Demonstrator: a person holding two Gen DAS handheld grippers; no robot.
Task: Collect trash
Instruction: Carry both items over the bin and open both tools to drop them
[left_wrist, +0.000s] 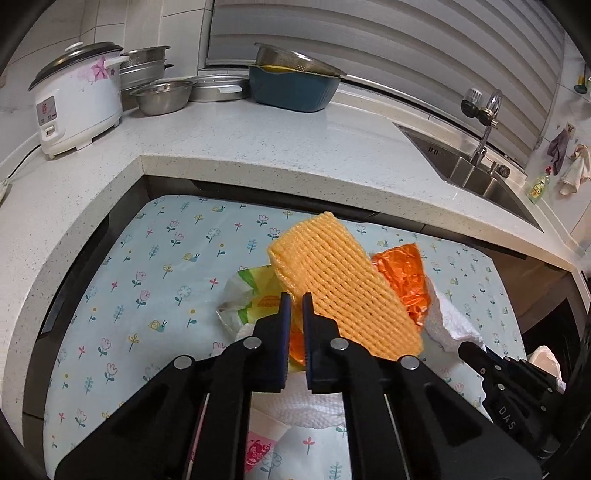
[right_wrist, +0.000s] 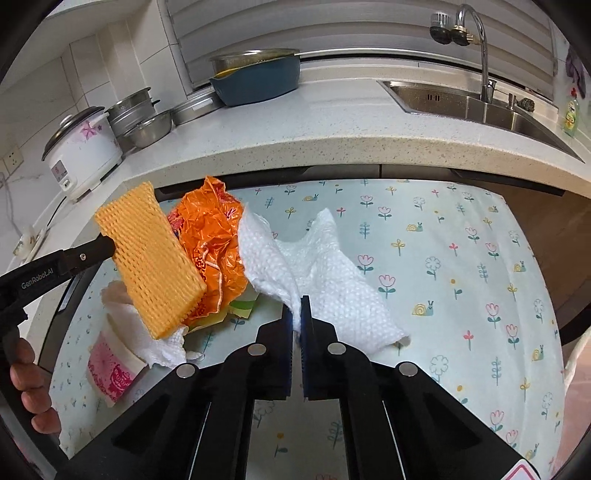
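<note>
Clamping the yellow foam net at mid-frame, left tongs lift it over the desk; right tongs pinch the white paper towel; both light, soft, best gripped by an edge

Orange wrapper glossy plastic; paper towel dimpled.

"GenRobot.AI" runs along the left tool's arm; "DAS" marks the right tool's body.
</note>
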